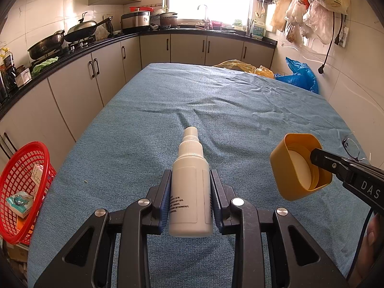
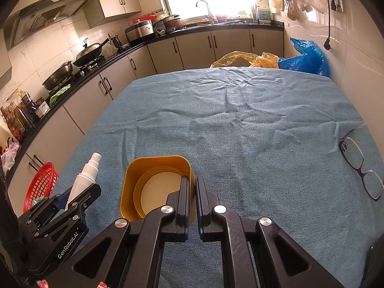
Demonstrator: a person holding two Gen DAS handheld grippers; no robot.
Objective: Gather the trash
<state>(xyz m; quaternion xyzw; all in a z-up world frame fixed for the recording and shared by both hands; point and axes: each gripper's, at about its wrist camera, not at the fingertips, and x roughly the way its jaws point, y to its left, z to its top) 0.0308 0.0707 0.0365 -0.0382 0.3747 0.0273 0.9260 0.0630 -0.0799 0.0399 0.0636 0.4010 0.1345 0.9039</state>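
My left gripper (image 1: 190,175) is shut on a white spray bottle (image 1: 190,187), nozzle pointing forward, held above the blue cloth. It also shows in the right wrist view (image 2: 84,180). My right gripper (image 2: 191,184) is shut on the rim of a yellow square cap (image 2: 153,187), one finger inside and one outside. The cap (image 1: 300,168) hangs to the right of the bottle in the left wrist view. A red basket (image 1: 21,192) with small boxes stands off the table's left edge; it also shows in the right wrist view (image 2: 40,184).
A blue cloth (image 2: 240,124) covers the table. A pair of glasses (image 2: 360,165) lies near its right edge. Yellow (image 2: 244,58) and blue (image 2: 304,57) plastic bags sit behind the far edge. Kitchen counters with pans run along the left.
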